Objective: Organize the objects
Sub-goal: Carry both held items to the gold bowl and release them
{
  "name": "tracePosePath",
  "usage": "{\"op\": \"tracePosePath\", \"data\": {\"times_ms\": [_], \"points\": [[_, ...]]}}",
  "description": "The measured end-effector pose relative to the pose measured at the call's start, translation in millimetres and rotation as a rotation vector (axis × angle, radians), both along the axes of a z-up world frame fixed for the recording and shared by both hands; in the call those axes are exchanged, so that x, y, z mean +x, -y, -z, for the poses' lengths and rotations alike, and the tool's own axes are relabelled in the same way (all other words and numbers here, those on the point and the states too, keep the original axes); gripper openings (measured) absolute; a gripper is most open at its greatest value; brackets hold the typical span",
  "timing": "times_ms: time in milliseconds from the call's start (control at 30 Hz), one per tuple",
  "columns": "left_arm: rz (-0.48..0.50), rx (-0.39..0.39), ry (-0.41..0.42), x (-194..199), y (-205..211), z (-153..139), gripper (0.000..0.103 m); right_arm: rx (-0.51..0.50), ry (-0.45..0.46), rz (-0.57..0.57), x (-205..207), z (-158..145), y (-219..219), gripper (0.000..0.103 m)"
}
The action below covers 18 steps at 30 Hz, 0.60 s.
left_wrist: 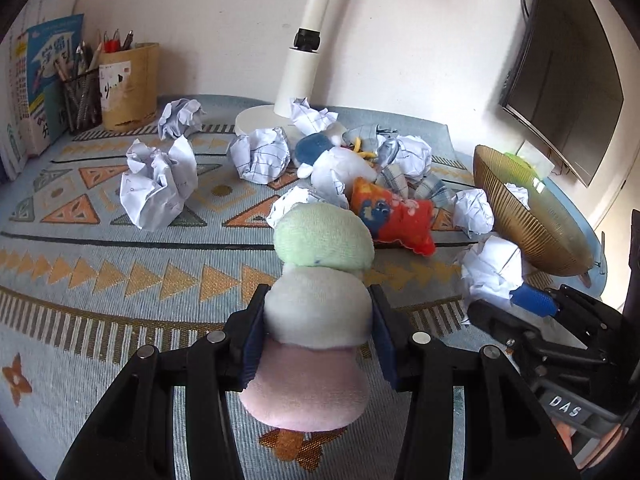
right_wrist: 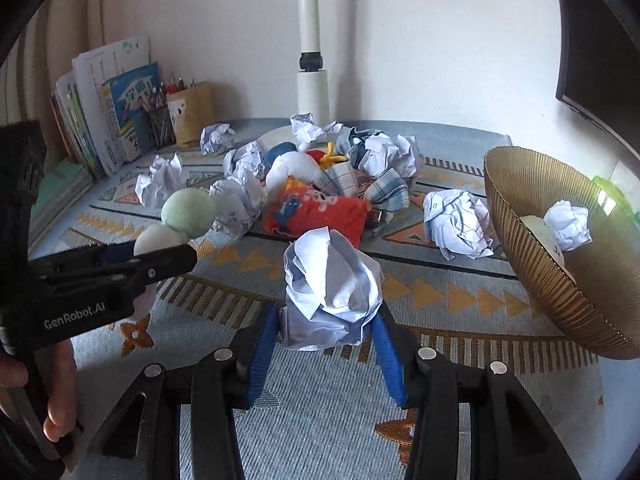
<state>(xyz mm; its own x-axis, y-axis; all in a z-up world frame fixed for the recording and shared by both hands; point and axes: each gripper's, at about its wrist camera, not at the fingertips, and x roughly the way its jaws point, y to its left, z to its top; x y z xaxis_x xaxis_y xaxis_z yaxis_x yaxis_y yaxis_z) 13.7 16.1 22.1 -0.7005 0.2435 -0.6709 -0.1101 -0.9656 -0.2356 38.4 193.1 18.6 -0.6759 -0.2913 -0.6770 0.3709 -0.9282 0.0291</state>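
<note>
**Soft toy and paper ball held above the table**

Pink, white and green soft plush toy sits squeezed between the left gripper fingers, above the patterned blue tablecloth. Right gripper fingers are clamped on a crumpled white paper ball. More paper balls and toys lie in a heap near the white lamp base. A ribbed gold bowl stands on the right.

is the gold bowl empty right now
No, the gold bowl already holds at least one crumpled paper ball, seen resting inside it in the right wrist view.
</note>
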Motion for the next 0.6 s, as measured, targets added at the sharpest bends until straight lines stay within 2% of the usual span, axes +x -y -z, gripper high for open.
{"op": "tracePosePath", "data": {"times_ms": [200, 467, 600], "points": [[0.003, 0.001, 0.008, -2, 2, 1, 0.045, -0.109, 0.019, 0.016, -3, -3, -17, 0.045], [0.004, 0.005, 0.008, -2, 3, 1, 0.045, -0.053, 0.043, 0.007, -4, 3, -9, 0.048], [0.006, 0.010, 0.008, -1, 3, 1, 0.045, -0.055, 0.113, -0.018, -12, 11, -7, 0.050]]}}
